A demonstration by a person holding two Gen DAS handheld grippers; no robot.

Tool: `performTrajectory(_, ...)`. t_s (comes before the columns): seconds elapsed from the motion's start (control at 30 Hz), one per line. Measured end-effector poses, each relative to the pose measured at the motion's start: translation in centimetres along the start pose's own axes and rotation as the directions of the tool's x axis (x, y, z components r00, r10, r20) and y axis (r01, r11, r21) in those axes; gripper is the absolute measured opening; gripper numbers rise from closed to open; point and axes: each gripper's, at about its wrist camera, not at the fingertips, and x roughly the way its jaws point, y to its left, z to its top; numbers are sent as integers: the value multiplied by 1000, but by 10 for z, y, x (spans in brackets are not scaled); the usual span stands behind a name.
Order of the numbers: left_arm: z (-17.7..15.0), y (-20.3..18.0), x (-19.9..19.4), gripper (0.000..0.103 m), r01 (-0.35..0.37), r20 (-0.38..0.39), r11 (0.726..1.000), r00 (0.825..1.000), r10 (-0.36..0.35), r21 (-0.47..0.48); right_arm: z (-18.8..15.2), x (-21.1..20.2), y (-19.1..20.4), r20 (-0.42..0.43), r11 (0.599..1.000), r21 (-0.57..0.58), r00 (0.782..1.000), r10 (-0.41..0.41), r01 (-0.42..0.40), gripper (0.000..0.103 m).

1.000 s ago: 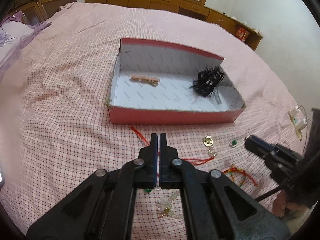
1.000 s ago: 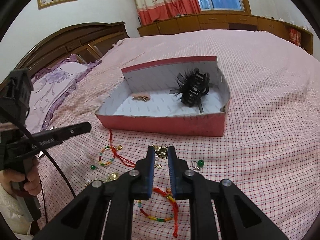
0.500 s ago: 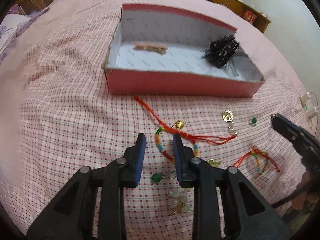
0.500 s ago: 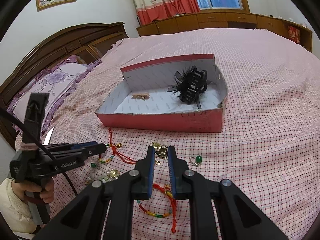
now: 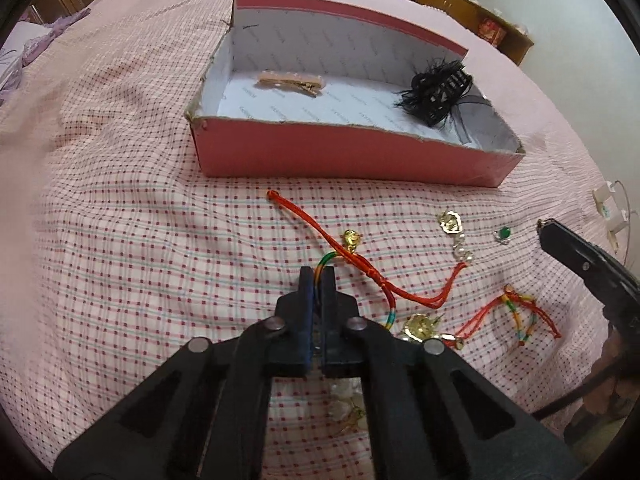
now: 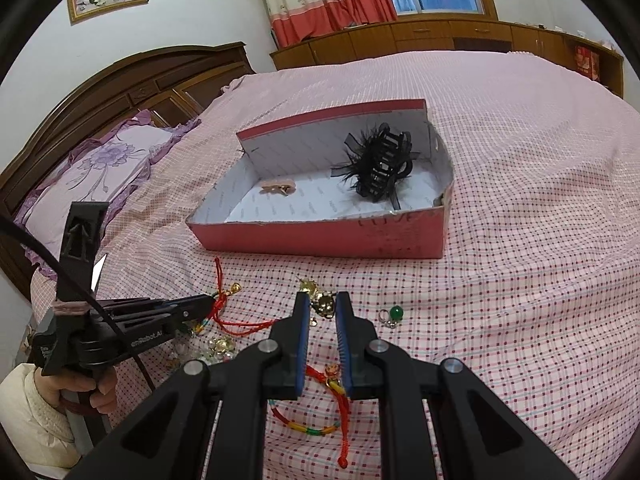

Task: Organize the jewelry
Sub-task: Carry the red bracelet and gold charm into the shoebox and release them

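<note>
The left gripper [image 5: 317,276] is clenched on the multicoloured cord bracelet [image 5: 390,314], with a short stretch of the striped cord pinched between the tips, so the coming move likely turns on where the red box [image 5: 352,156] lies from that grip: straight ahead of the left gripper and beyond it, its long side set crosswise to the line the fingers point along, its near wall standing between the gripper and the white floor inside. The bracelet's cord arcs out of the tips and curves off to the gripper's right, where a red string [image 5: 360,264] with a small gold bell [image 5: 350,238] crosses it; the two strands touch or tangle there, and I cannot tell which, so a lift may drag the string along. Inside the box a pink hair clip [image 5: 290,83] lies ahead and slightly left, and a black feathered claw clip [image 5: 438,90] ahead and to the right, leaving bare floor between them. The right gripper [image 6: 322,306] hangs well to the right of the left one with its jaws a little apart and nothing pressed between them; a gold earring [image 6: 322,300] lies on the bed [image 6: 520,280] beyond its tips, a second beaded bracelet [image 6: 320,412] under its fingers, and a green ring [image 6: 394,314] just right.
</note>
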Motion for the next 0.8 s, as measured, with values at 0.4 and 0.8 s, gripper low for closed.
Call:
performTrajectory(0.4, 8, -3, -50, 0, 44, 136, 999, 990, -42, -12, 6, -11, 4, 30, 1000, -13, 1000, 8, -7, 15)
performTrajectory(0.8, 38, 0, -74, 0, 24, 252, 1000, 967, -19, -16, 23, -21, 16, 67, 999, -53, 998, 12, -8, 15)
